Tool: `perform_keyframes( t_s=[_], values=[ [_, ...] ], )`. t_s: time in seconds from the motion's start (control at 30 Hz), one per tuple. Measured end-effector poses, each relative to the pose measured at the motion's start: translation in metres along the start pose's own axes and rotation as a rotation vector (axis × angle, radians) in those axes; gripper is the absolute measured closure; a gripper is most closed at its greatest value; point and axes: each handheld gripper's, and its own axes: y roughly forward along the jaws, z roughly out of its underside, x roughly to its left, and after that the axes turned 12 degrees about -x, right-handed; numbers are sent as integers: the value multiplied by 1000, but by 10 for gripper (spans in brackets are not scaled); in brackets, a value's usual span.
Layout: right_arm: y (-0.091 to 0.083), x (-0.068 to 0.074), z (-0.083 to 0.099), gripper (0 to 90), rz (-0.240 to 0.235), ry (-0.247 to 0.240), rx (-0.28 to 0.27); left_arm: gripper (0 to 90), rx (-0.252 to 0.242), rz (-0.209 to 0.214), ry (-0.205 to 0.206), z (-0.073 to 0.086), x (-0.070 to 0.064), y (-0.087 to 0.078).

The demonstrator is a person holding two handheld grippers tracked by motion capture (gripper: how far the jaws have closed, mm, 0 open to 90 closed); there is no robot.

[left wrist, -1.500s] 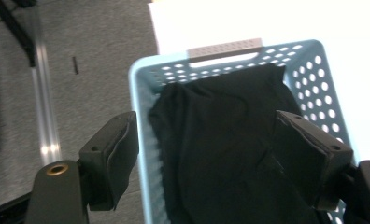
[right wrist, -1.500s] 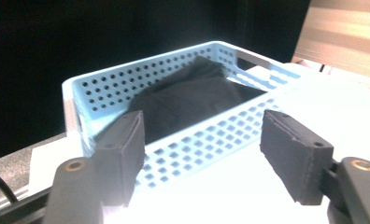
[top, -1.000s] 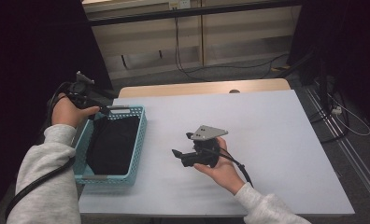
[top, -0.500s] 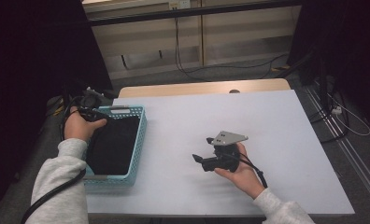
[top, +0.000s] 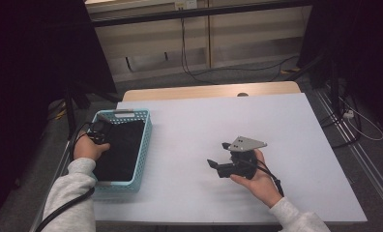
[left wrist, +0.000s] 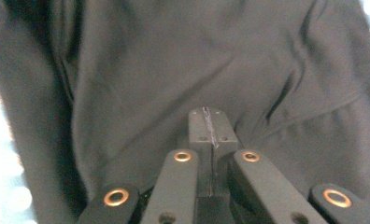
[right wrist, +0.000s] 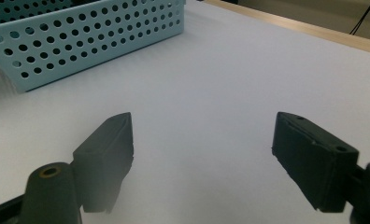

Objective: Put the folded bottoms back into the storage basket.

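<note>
A light blue perforated basket (top: 144,145) stands at the table's left and holds a black cloth (top: 123,151). My left gripper (top: 101,129) is down inside the basket at its far left corner, held by a hand in a grey sleeve. In the left gripper view its jaws are shut together (left wrist: 207,117) right over the folds of the black cloth (left wrist: 145,70); nothing shows pinched between them. My right gripper (top: 219,155) rests low over the white table right of the basket, pointing left, open and empty (right wrist: 204,128).
The white table (top: 218,121) has a wooden strip along its far edge. In the right gripper view the basket (right wrist: 94,32) lies ahead, beyond bare tabletop. Cables and dark stands lie on the floor behind and to the right of the table.
My left gripper came from above the basket's far left corner down into the basket, onto the cloth. My right gripper slid a little to the right and nearer the person, staying open.
</note>
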Motion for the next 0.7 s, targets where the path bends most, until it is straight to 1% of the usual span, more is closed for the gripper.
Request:
perform_keyframes(
  t_s=[0.03,0.07,0.1,0.13,0.17,0.2,0.23,0.27,0.3,0.33,0.37,0.43,0.47,0.5,0.57,0.6,0.63,0.67,0.7],
  values=[
    [-1,0,0,199,3,-1,0,900,4,3,-1,1,1,1],
    [-1,-1,0,198,2,0,-1,900,-12,5,-12,3,3,2],
    [-2,-1,0,198,3,-1,-2,900,-18,4,-12,3,3,2],
    [-2,-2,0,198,10,1,-4,900,-7,5,-2,3,5,2],
    [-2,-2,0,199,10,2,-7,900,-12,2,-18,3,4,3],
    [-2,-2,0,198,10,4,-10,900,-8,-8,-7,2,6,3],
    [-3,-3,-1,198,13,3,-10,900,-1,-18,-12,2,7,4],
    [-3,-3,-1,198,14,2,-11,900,1,-9,-15,1,8,5],
    [-3,-3,-1,198,16,3,-13,900,0,-17,1,0,9,5],
    [-4,-4,-1,199,16,2,-14,900,-2,-18,-15,0,9,6],
    [-5,-4,-1,198,20,2,-16,900,-7,-19,-9,-1,10,7],
    [-5,-6,-1,198,20,3,-14,900,-13,-21,-24,-1,14,7],
    [-5,-6,0,197,24,-1,-10,900,-7,-9,-34,-2,16,7],
    [-6,-7,0,197,26,-2,-7,900,-10,-19,-36,-2,19,7],
    [-7,-9,1,197,30,6,-5,900,-2,-26,-42,-3,23,6],
    [-8,-10,2,197,31,-1,1,900,-2,-37,-39,-3,24,6],
    [-8,-11,3,197,35,-2,5,900,-5,-32,-47,-3,24,7],
    [-9,-12,4,197,36,-3,10,900,6,-37,-49,-5,24,6],
    [-10,-13,5,197,42,-4,17,900,4,-44,-45,-5,23,6]
  ],
)
